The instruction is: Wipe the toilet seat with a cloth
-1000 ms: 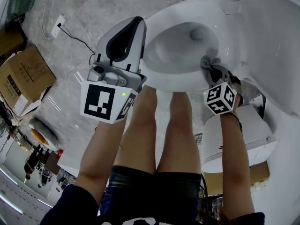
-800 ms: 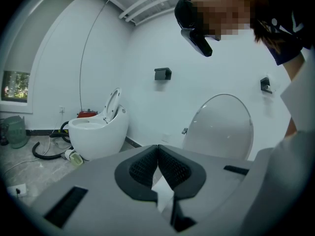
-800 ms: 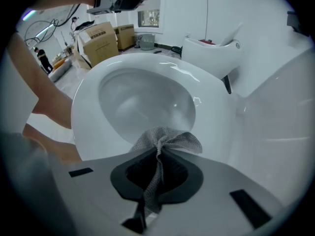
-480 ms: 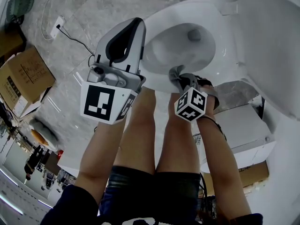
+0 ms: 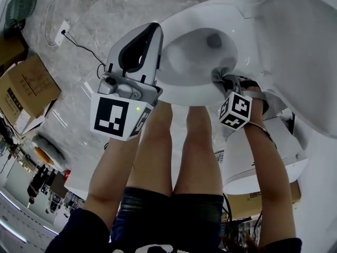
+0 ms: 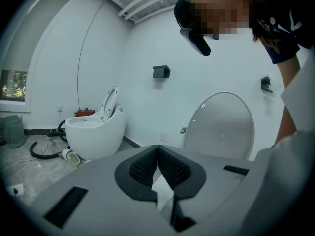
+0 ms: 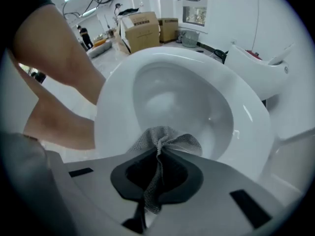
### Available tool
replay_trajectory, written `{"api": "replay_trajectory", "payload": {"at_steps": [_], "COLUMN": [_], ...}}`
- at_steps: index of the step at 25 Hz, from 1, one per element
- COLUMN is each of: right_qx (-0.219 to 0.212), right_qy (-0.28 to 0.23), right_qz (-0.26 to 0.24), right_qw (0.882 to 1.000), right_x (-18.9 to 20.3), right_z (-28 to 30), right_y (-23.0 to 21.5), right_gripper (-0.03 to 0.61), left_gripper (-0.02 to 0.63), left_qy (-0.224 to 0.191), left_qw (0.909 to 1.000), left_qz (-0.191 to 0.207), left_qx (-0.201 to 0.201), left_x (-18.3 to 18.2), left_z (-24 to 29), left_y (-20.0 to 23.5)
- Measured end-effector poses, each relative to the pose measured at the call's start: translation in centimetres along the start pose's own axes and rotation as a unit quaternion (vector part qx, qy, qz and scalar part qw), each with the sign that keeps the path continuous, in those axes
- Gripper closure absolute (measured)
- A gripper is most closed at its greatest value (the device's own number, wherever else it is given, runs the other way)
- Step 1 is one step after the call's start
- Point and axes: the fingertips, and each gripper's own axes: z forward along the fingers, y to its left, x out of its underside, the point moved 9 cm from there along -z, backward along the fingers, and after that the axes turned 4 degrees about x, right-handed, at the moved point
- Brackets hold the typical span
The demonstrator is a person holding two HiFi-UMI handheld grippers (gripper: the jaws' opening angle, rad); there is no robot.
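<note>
The white toilet seat (image 5: 181,88) rings the open bowl at the top of the head view, with its lid (image 5: 300,41) raised at the right. My right gripper (image 5: 225,82) is shut on a grey woven cloth (image 5: 220,76), which rests on the seat's front right rim. In the right gripper view the cloth (image 7: 167,137) bunches out of the shut right gripper (image 7: 160,152) and lies on the toilet seat (image 7: 110,112). My left gripper (image 5: 154,29) hovers by the seat's left edge. In its own view the left gripper (image 6: 157,149) is shut and holds nothing.
The person's bare legs (image 5: 158,157) stand right in front of the bowl. Cardboard boxes (image 5: 26,83) and a wall socket with cable (image 5: 64,28) lie on the marble floor at the left. A white box (image 5: 268,157) sits at the right. A second toilet (image 6: 93,132) stands further off.
My right gripper slid the cloth left along the front rim, then back toward the right. The left gripper has hardly moved.
</note>
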Motion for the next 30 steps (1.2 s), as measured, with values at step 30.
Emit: {"api": "replay_trajectory", "payload": {"at_steps": [30], "right_qx": [0.146], "right_qy": [-0.060], "right_qz": [-0.137], "right_qw": [0.978], "right_x": [0.6], "right_z": [-1.6], "right_y": [-15.1], "right_gripper": [0.547], "left_gripper": [0.594], "left_qy": [-0.005], "left_qw": [1.0000], "left_qz": [-0.004], "left_qx": [-0.007], "left_x": [-1.4], "left_z": [2.6], "left_y": [1.5]}}
